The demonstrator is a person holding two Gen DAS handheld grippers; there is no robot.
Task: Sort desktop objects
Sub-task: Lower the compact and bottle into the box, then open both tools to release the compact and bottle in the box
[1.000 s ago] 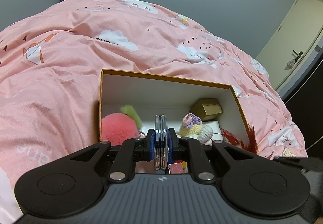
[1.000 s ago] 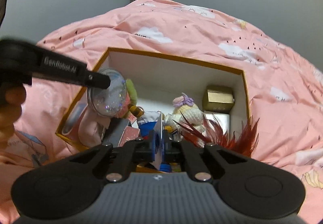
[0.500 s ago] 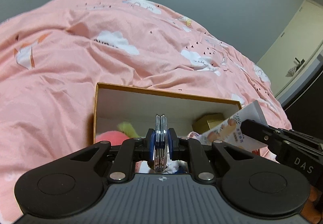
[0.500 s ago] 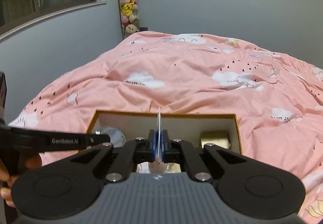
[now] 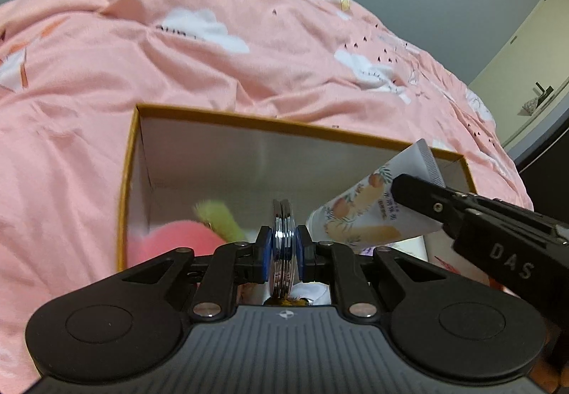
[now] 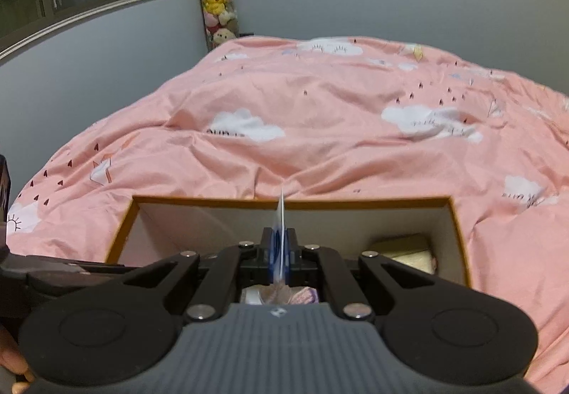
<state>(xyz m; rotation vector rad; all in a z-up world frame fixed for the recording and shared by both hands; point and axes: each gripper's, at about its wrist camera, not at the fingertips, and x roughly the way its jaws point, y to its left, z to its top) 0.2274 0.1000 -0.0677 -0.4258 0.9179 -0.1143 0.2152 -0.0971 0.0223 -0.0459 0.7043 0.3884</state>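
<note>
An open box with orange rim (image 5: 284, 125) lies on the pink bed; it also shows in the right wrist view (image 6: 355, 203). My left gripper (image 5: 283, 248) is shut on a round clear glittery disc (image 5: 282, 237), held edge-on above the box's near side. My right gripper (image 6: 281, 251) is shut on a white tube with a peach print (image 5: 370, 209), seen edge-on in its own view (image 6: 281, 216). In the left wrist view the right gripper's finger (image 5: 462, 212) holds the tube over the box's right part. A pink plush with green tuft (image 5: 177, 241) lies inside.
A gold small box (image 6: 402, 248) sits at the box's right inside. The pink cloud-print duvet (image 6: 320, 131) surrounds the box. A hanging column of plush toys (image 6: 217, 3) is in the far corner. A door (image 5: 526, 38) is at right.
Both grippers rose out of the box with their objects. The right gripper lifted the tube clear and tilted up; the left view moved closer to the box again.
</note>
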